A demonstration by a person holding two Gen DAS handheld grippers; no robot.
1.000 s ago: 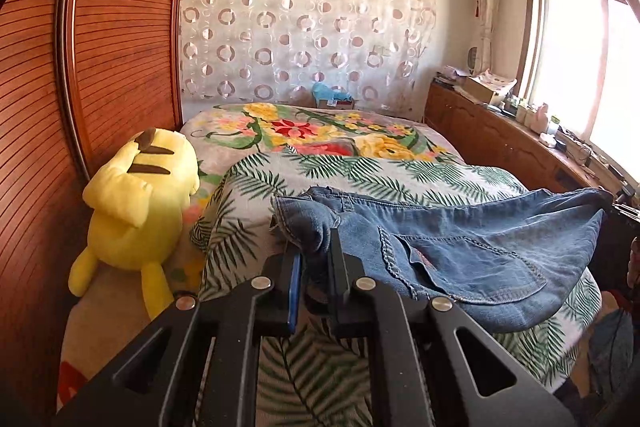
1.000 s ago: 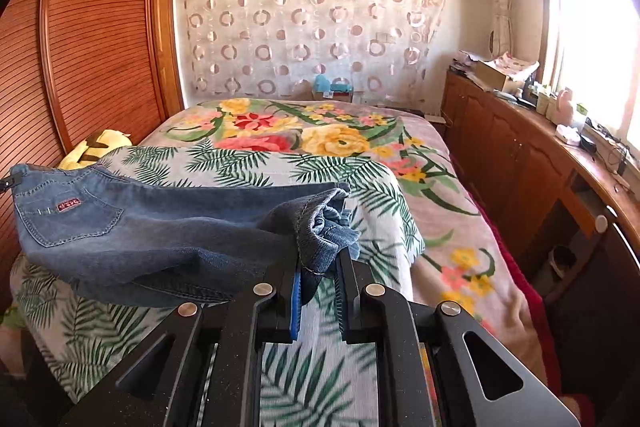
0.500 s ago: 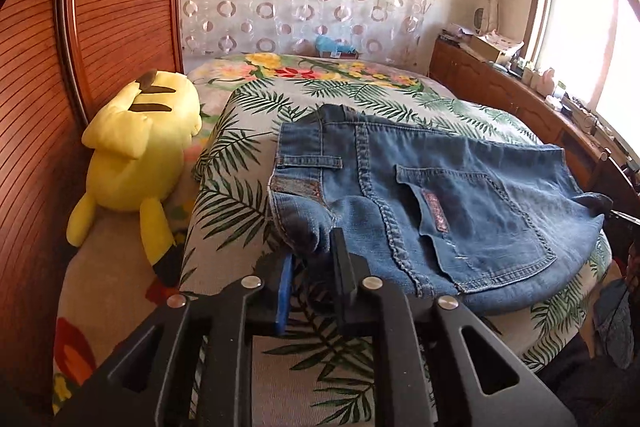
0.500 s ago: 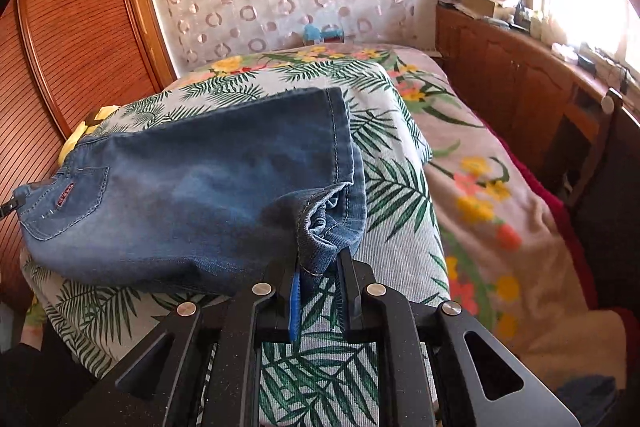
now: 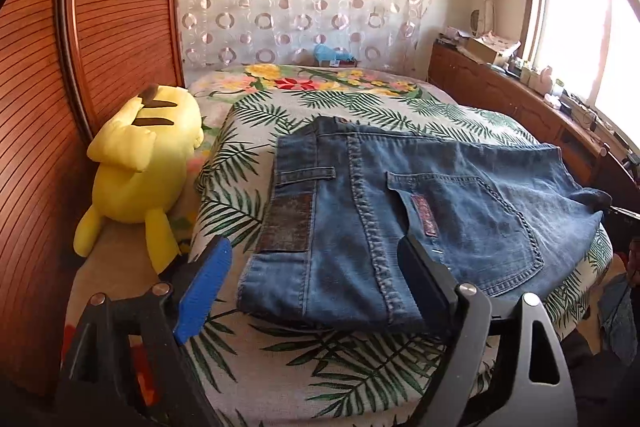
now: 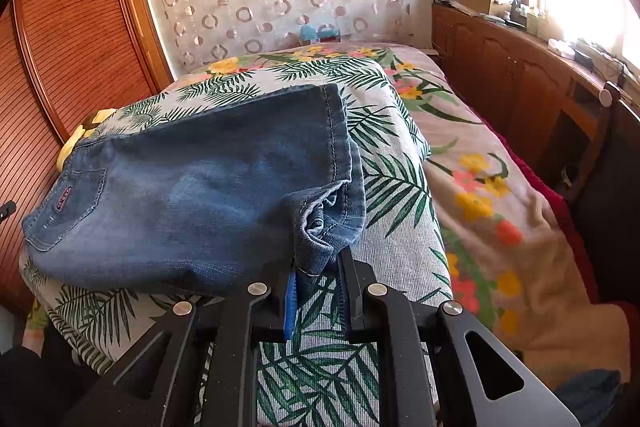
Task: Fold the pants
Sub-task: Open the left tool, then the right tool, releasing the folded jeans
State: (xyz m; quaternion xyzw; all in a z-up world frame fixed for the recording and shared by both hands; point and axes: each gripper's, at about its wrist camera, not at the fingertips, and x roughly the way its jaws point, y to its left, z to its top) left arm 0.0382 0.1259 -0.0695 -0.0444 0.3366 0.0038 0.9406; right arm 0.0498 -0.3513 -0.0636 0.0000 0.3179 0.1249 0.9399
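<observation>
Blue jeans (image 5: 420, 195) lie folded and flat on the leaf-print blanket (image 5: 320, 367), back pocket and waistband up. My left gripper (image 5: 312, 247) is opening wide at the waistband end. The denim edge lies between its fingers, but the pads stand clear of it. In the right wrist view the jeans (image 6: 200, 195) stretch to the left, with the leg hems at the right end. My right gripper (image 6: 318, 263) is shut on a bunched hem corner, low over the blanket (image 6: 320, 379).
A yellow plush toy (image 5: 140, 163) lies left of the jeans against the wooden wardrobe (image 5: 100, 27). A flowered bedspread (image 6: 480, 187) covers the bed to the right. A wooden sideboard (image 6: 520, 75) with clutter runs under the window.
The jeans have come down from hanging between the grippers to lying flat on the blanket. My left gripper let go of the waistband and opened wide. The right keeps its grip.
</observation>
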